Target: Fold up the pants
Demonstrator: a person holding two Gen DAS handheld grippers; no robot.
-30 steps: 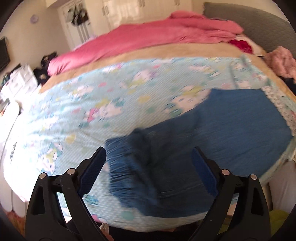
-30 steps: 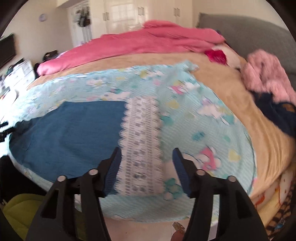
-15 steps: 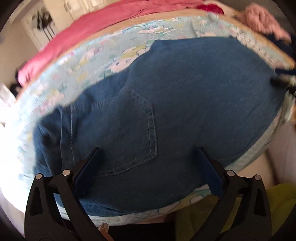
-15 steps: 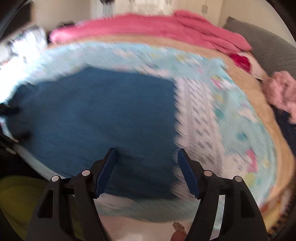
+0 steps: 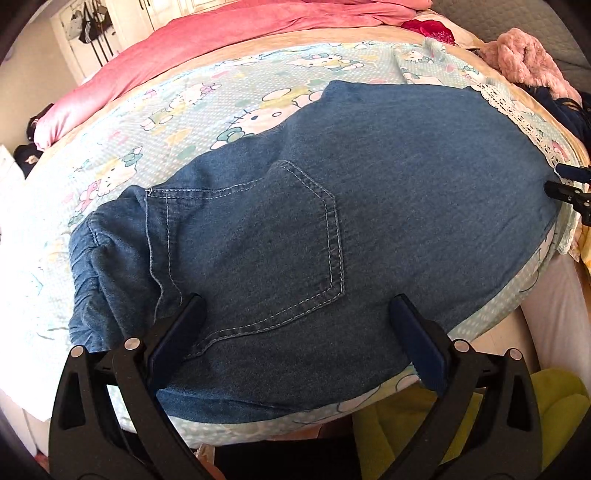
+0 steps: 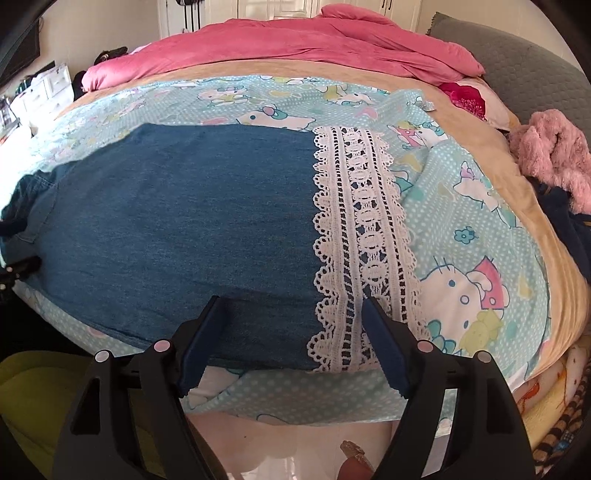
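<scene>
Where pants lie, pink blanket bunches beyond.

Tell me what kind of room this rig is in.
Almost certainly a home bedroom. The denim pants lie on a bed with a cartoon-print sheet, a pink duvet is bunched at the far side, and white closet doors stand behind it.
</scene>
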